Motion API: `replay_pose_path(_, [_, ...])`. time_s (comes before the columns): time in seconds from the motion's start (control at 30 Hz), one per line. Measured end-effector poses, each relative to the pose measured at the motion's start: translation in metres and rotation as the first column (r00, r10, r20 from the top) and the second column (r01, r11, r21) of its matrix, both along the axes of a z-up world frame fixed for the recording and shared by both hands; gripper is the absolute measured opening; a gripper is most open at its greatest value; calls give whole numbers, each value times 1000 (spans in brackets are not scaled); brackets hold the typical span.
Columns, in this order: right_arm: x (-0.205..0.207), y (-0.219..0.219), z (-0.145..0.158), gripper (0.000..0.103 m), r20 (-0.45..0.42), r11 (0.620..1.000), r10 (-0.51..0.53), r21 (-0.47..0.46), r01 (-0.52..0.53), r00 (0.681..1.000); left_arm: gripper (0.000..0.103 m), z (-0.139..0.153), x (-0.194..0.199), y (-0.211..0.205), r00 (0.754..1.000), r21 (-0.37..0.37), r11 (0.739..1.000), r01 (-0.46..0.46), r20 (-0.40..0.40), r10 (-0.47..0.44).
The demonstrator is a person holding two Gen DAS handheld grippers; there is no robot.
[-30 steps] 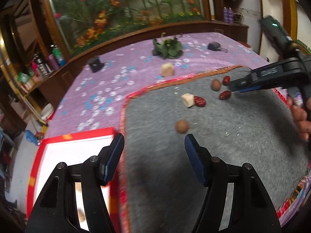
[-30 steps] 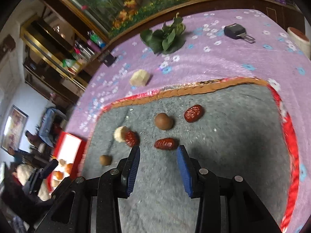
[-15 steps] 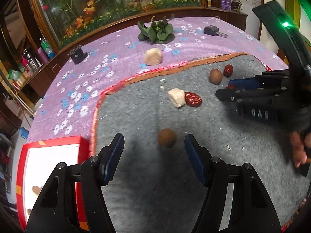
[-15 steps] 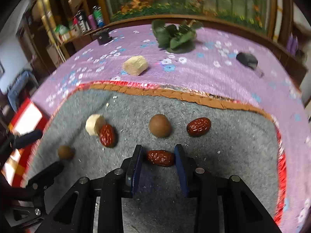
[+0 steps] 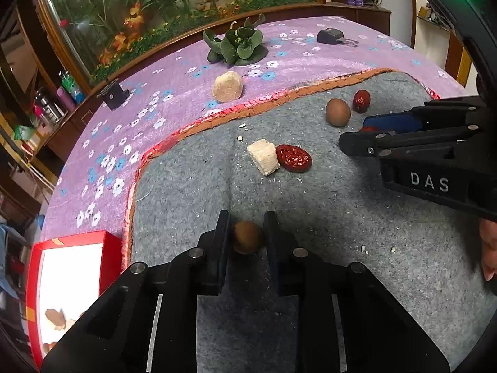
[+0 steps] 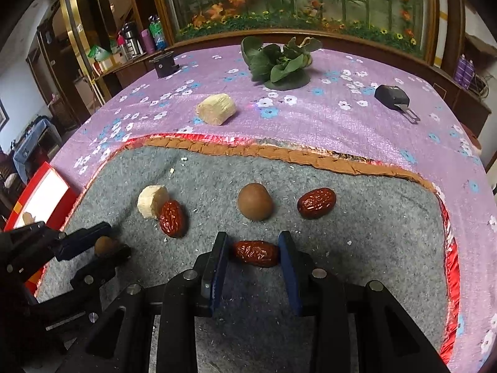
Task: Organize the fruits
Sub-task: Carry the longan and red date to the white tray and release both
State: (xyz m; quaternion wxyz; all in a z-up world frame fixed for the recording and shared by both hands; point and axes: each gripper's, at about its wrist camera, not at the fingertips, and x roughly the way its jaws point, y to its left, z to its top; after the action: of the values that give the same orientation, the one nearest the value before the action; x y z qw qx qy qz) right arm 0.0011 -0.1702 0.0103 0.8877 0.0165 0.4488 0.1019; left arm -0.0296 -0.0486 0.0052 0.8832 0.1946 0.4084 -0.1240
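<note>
Brown and round, the small longan [image 5: 247,237] sits on the grey felt mat [image 5: 341,217], pinched between the nearly closed left gripper [image 5: 246,233]. Farther right, the right gripper [image 6: 253,252] brackets a wrinkled red date [image 6: 255,253], touching both ends. A red tray [image 5: 71,242] lies just left of the mat.

Only one text can be read: the white capital letters "DAS", seen in the left wrist view on the black side of the right gripper [image 5: 366,138], a little behind its fingers, at the right edge of the picture. The bottles on the shelf at the far left are too small and blurred, so their labels cannot be read. No other readable words, numbers or signs show in either view.
</note>
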Motion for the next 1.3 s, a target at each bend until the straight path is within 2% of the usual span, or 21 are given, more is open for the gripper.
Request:
replay_pose_path(0.13, [2,-8,1,32,-6,998,-10,61,10,1000,21,10,-5,8,1000,-35,999,-22,14,22])
replay_pose_path(0.23, [4,-18,4,32,-19,990,-29,140,31,999,21,26,-15,17,998,-61,998,-34,56,37])
replay_pose_path(0.4, [0,-27,22,32,-5,952,-56,302,55,998,21,65,-36,45,985,-137,988,-65,150,86])
replay_pose_path(0.5, [-6,-14,33,32,3,923,-16,384,14,1000,21,83,-47,66,972,-179,979,-97,193,132])
replay_pose_path(0.6, [-10,20,50,32,28,912,46,407,-54,999,21,100,-60,93,951,-207,968,-145,241,194])
replay_pose_path(0.73, [-20,87,80,32,98,905,154,386,-180,983,21,111,-73,138,919,-242,943,-228,266,290])
replay_pose_path(0.87, [-32,154,92,32,126,890,259,355,-287,958,21,113,-81,181,882,-261,912,-316,272,383])
replay_pose_path(1.0, [-42,218,84,32,116,880,340,312,-359,933,21,106,-86,223,843,-262,874,-409,258,472])
replay_pose_path(1.1, [-43,251,70,32,86,881,374,278,-383,923,21,93,-86,249,813,-238,845,-480,243,530])
replay_pose_path(1.3, [-51,287,47,32,68,894,396,200,-402,916,21,62,-80,279,793,-206,812,-546,186,581])
